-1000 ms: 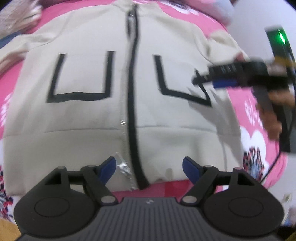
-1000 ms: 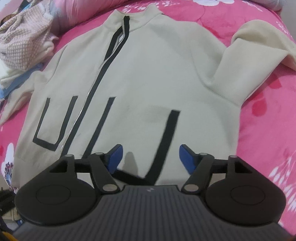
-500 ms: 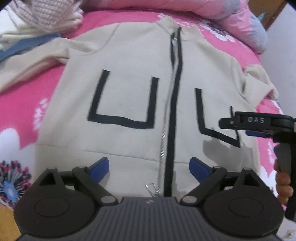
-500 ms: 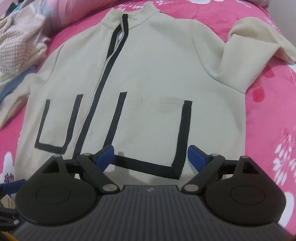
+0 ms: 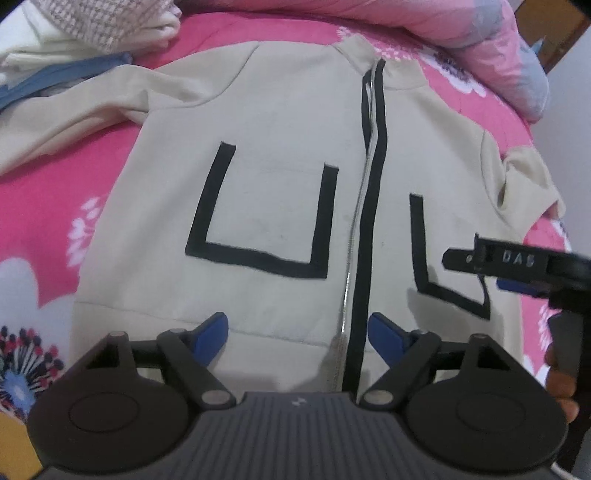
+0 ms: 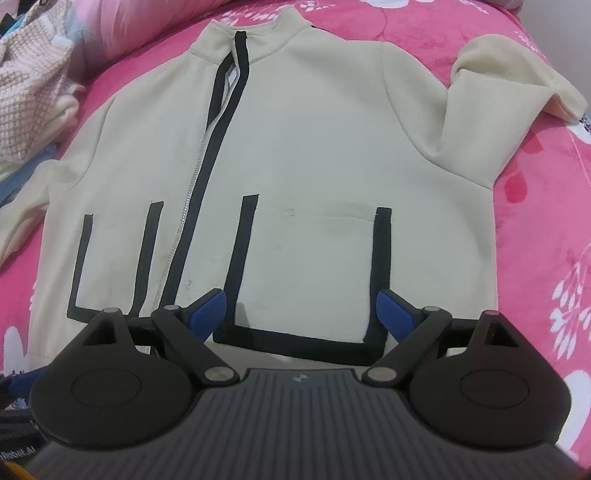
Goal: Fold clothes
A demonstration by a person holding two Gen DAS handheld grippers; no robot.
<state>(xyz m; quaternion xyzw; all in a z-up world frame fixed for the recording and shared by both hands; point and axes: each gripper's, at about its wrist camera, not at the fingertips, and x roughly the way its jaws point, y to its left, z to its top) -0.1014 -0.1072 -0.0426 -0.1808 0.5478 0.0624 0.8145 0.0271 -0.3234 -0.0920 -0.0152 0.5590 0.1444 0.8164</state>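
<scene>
The cream jacket (image 5: 280, 206) lies spread out, front up, zipped, flat on the pink floral bed (image 6: 546, 229). Its long axis runs straight away from both tools, hem nearest, collar far. The left tongs (image 5: 297, 332) hang over the hem right beside the zipper line, blue tips wide apart, nothing between them. The right tongs (image 6: 301, 308) are parted too, empty, poised above the black-edged pocket (image 6: 306, 273) on that side. The right sleeve (image 6: 491, 110) is bent back on itself near the bed's edge (closer to the right hand), while the left sleeve (image 5: 74, 114) trails off towards a heap of other clothes (image 5: 92, 33). Each sleeve sits on its own tool's side, so either could be taken.
</scene>
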